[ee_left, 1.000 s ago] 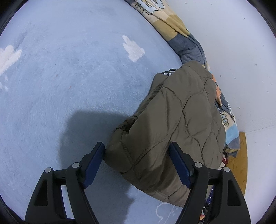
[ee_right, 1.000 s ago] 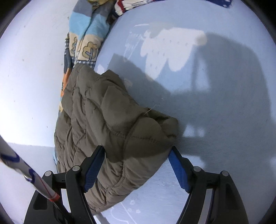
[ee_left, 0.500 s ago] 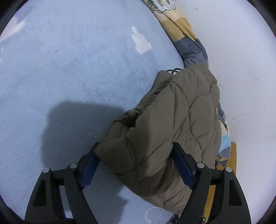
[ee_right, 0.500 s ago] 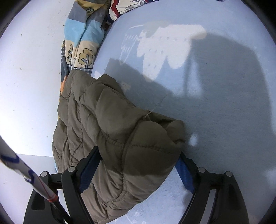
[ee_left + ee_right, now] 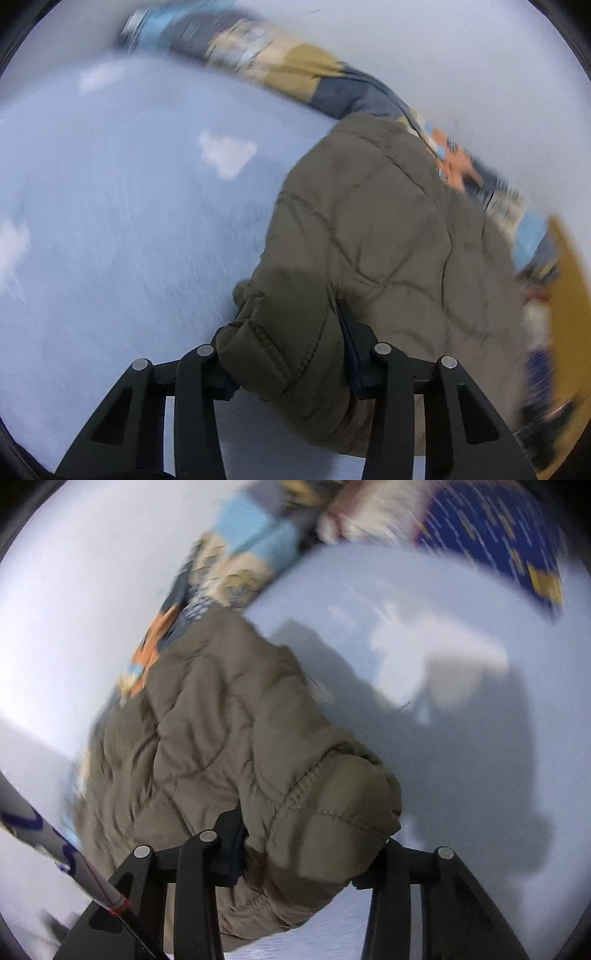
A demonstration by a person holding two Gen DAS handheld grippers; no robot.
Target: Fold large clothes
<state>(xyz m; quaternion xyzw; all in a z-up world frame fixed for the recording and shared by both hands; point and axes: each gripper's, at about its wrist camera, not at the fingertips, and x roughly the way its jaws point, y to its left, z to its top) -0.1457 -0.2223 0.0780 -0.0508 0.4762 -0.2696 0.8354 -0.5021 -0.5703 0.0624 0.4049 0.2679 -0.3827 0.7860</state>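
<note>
An olive quilted puffer jacket (image 5: 388, 236) lies bunched on a pale blue sheet (image 5: 129, 240). My left gripper (image 5: 288, 347) is shut on one thick corner of the jacket, which bulges out between its fingers. In the right wrist view the same jacket (image 5: 221, 731) fills the lower middle, and my right gripper (image 5: 310, 853) is shut on another padded corner. Both views are blurred by motion. The fingertips are partly buried in the fabric.
A patchwork quilt (image 5: 295, 70) runs along the white wall behind the jacket; it also shows in the right wrist view (image 5: 229, 576). A dark blue patterned cloth (image 5: 498, 535) lies at the far right. A wooden edge (image 5: 569, 295) is at the right. A white pole (image 5: 55, 845) crosses lower left.
Both grippers have closed from open onto corners of the jacket. Both views have swung and the jacket corners are pulled up between the fingers.
</note>
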